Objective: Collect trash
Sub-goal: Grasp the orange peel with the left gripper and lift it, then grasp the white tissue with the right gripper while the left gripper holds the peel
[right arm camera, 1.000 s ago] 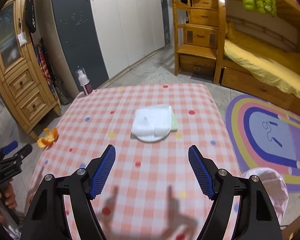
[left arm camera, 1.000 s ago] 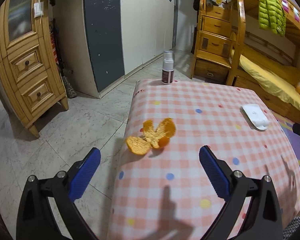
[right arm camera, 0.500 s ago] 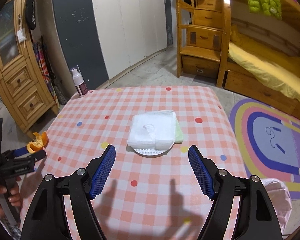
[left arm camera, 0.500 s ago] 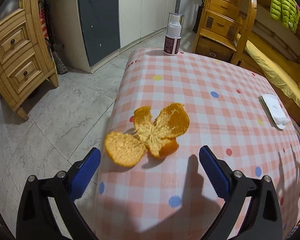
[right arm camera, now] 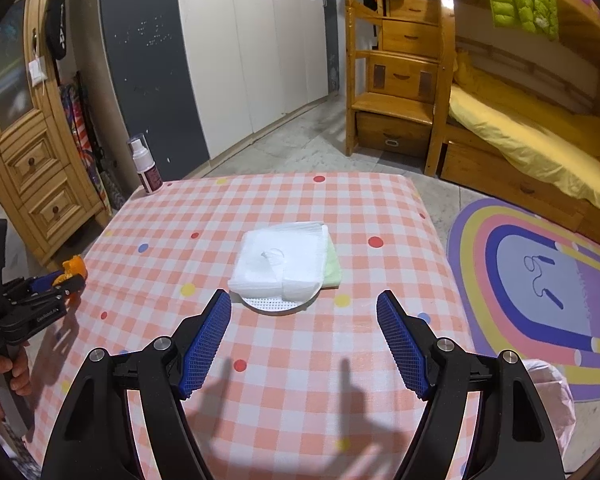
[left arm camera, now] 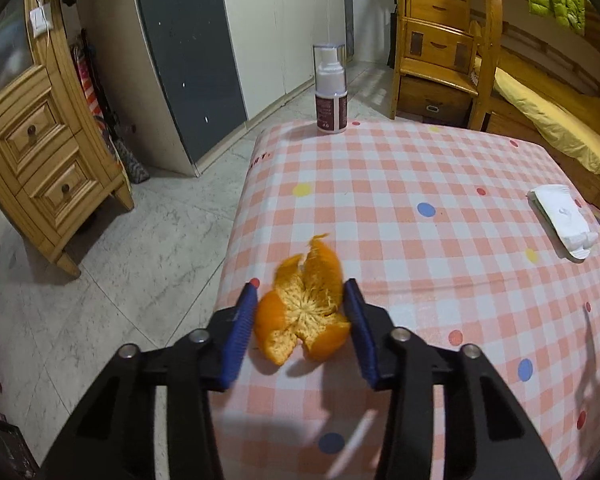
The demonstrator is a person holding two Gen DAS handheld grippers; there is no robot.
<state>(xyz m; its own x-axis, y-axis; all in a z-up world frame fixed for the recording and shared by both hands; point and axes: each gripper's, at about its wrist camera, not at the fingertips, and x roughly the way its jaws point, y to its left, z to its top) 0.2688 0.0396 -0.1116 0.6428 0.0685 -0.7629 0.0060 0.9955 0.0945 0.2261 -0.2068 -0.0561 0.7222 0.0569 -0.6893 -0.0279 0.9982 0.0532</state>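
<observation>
Orange peel (left arm camera: 304, 308): at the table's (left arm camera: 420, 240) left edge, between my left claw's (left arm camera: 300, 300) closing pads, which touch its sides. Right claw (right arm camera: 304, 312): spread, empty, facing the napkin stack (right arm camera: 280, 264) mid-table.

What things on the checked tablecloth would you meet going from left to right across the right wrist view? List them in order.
Left gripper closing around the orange peel → spray bottle → stack of white tissues on a small white plate.
</observation>
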